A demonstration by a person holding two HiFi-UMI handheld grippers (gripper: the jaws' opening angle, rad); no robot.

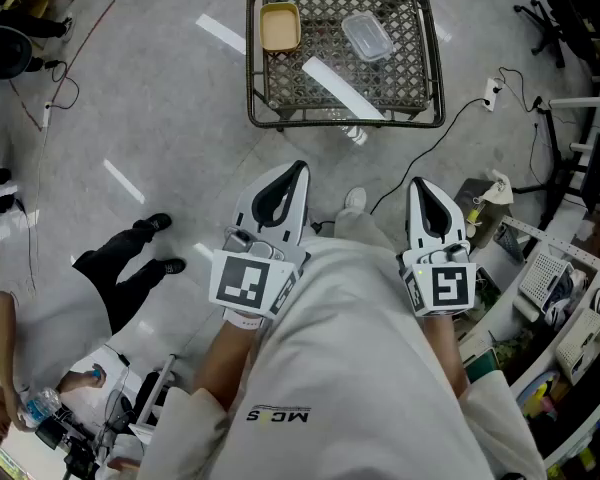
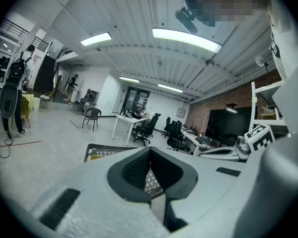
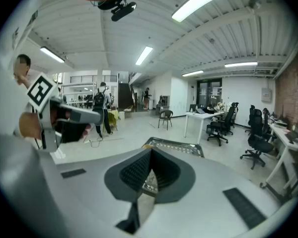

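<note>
both grippers are held close against a white shirt. the left gripper is seen with its fingers pressed together at the tips, with nothing pinched between them. the right gripper is closed the same way and is likewise empty. well beyond the fingertips, a wire basket is stood on the floor. within it, a white strip is seen slantwise at the side nearer the fingers. farther off, a yellow tray is placed ahead of the left fingers, and a clear box is placed between the lines of the two grippers. a black cable is run across the floor beyond the right fingers.
</note>
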